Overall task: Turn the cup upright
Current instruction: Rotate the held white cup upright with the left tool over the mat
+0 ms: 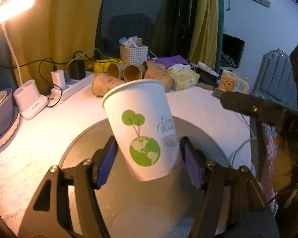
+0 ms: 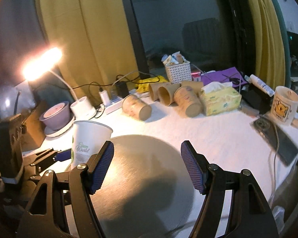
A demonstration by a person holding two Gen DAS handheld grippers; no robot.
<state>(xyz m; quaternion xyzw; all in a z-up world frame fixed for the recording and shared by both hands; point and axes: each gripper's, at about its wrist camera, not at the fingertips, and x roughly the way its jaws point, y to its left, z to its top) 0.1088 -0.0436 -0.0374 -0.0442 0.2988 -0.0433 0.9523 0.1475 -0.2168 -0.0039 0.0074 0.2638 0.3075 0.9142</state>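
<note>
Left wrist view: my left hand-held gripper (image 1: 149, 156) is clamped on the white paper cup (image 1: 143, 127), pads on either side of its lower wall, mouth up, leaning a bit to the left, w/ the base apparently just above the round grey mat (image 1: 85, 138) on the bench (image 1: 29, 138); can't tell if the base touches. Judging by looks, it's thin paper, v. light, prob. empty, so it'll crush or oval if I squeeze hard, and the smooth taper could let it slide up out of the pads. The low hold near the stiffer base seems the right spot; the rim is stiff too but awkward to pinch. Right wrist view: my right hand-held gripper (image 2: 147, 166) is spread wide, nothing between the pads, hanging over the mat. The cup sits off to its left, at the mat's edge, in the other gripper. Brown cups (image 2: 137, 107) lie on their sides further back, well apart.
</note>
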